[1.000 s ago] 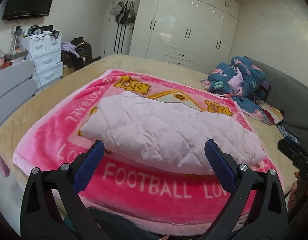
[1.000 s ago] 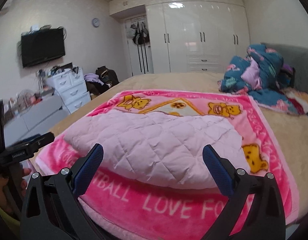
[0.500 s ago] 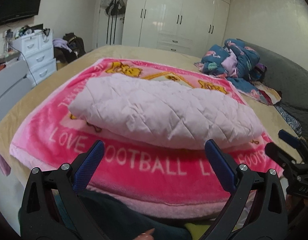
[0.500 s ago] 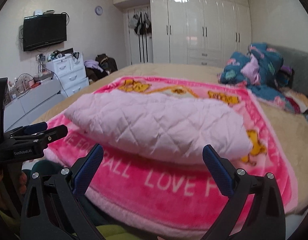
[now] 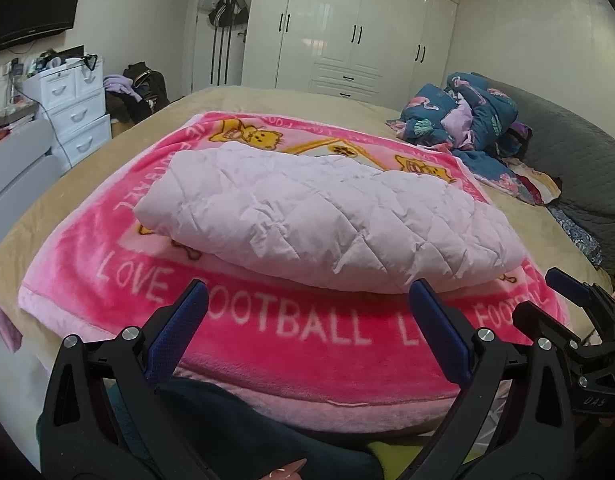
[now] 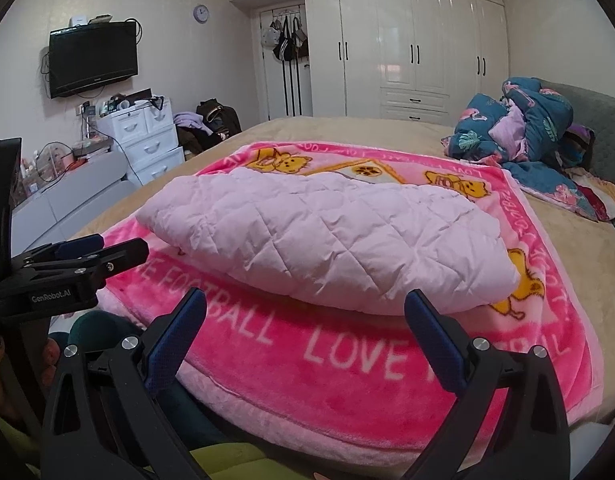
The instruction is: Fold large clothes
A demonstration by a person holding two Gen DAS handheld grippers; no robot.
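Left wrist view shows your left tool (image 5: 307, 304) with its two blue fingers wide apart and holding nothing, and it hangs near the front edge of the pink blanket (image 5: 291, 332). Your right tool (image 6: 305, 312) is the same in the right wrist view: fingers apart, nothing in it. The big pale pink quilted coat (image 5: 327, 220) lies in the middle of the pink blanket, already folded into a puffy bundle, and neither tool touches it. I think you are between folds, or close to done. If one more fold is needed, you should reach over the front of the pink blanket, pinch one end of the coat with each tool, and bring one end over the other. The coat is thick and puffy, so it may spring open; press it flat. The pink blanket is spread on a tan bed (image 6: 347, 130). Beyond the pink blanket stand white wardrobes (image 6: 411, 40). A heap of blue bedding (image 6: 523, 128) sits to the right of the pink blanket, and white drawers (image 6: 147, 136) and a dark TV (image 6: 93, 58) are to its left.
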